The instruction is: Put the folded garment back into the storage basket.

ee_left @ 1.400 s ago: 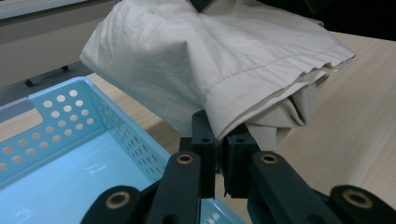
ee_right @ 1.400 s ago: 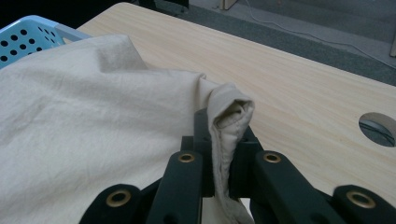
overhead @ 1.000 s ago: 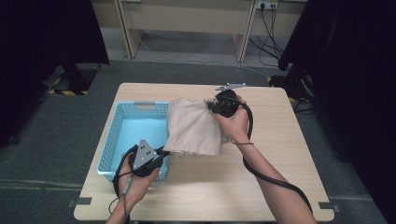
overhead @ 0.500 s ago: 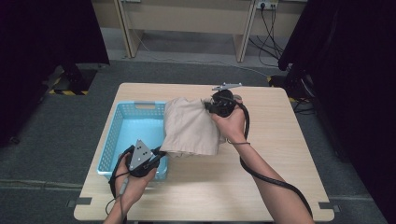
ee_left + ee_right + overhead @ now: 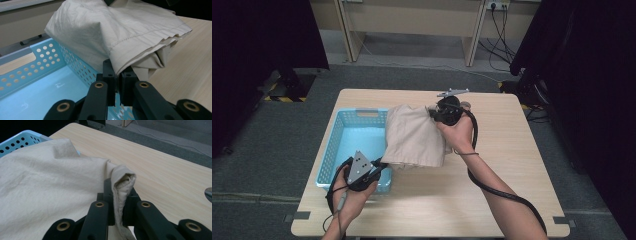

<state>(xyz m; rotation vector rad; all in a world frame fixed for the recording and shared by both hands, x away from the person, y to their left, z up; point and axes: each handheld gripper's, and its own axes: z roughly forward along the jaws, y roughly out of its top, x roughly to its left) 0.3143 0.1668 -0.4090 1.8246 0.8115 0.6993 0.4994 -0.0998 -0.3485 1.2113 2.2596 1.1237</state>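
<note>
Cloth (image 5: 416, 139), pinched at two ends by left tongs (image 5: 381, 165) and right tongs (image 5: 435, 114), hangs at frame centre, seemingly bound for basket (image 5: 343, 150) on tabletop (image 5: 512, 160).

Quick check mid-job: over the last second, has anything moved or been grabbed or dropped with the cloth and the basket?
Hardly anything. The right gripper edged the far end of the beige cloth slightly leftward, toward the blue basket. Both grips held: right on its fold, left gripper on the near corner. Basket and table stayed put.
</note>
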